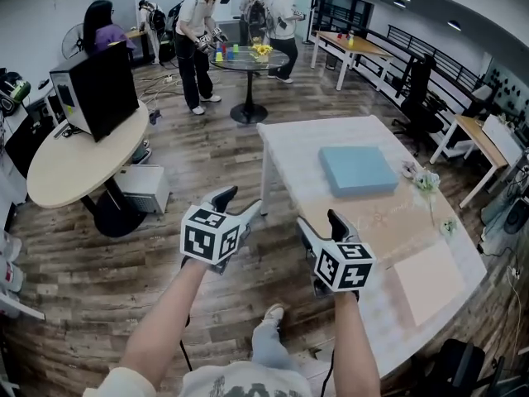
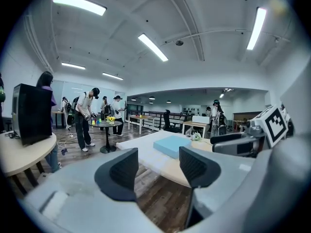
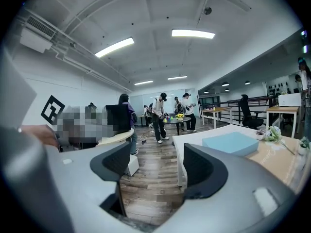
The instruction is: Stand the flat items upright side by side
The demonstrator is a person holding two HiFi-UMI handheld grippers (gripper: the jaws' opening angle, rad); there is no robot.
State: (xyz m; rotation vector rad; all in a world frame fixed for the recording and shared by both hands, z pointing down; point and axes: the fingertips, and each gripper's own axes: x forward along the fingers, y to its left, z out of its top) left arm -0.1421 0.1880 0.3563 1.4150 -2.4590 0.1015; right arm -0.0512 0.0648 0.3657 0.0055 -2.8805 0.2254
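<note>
Lying flat toward the far side of the white tabletop (image 1: 289, 143) is the light blue slab (image 1: 357, 170). A tan sheet (image 1: 388, 222) is spreading across the middle, and a pale pink panel (image 1: 426, 281) is sitting near the front right corner. None of them is standing upright yet.

The blue slab is looking thick and foam-like, so it is probably going to feel light and slightly yielding, yet stiff enough to keep its shape when tipped onto an edge. Pinching it across its thickness at a near edge or corner seems the sensible hold. The pink panel and the tan sheet are looking much thinner and likely harder to get under. They may be needing a slide to the tabletop's edge before a pinch is possible. What any of them is made of I cannot tell.

The left claw (image 1: 236, 205) is hovering over the floor, just short of the tabletop's near side. Its jaws are standing spread wide, with only floor and tabletop showing through the gap. The right claw (image 1: 321, 225) is hanging right at the tabletop's near edge, likewise spread, holding nothing and touching nothing.
</note>
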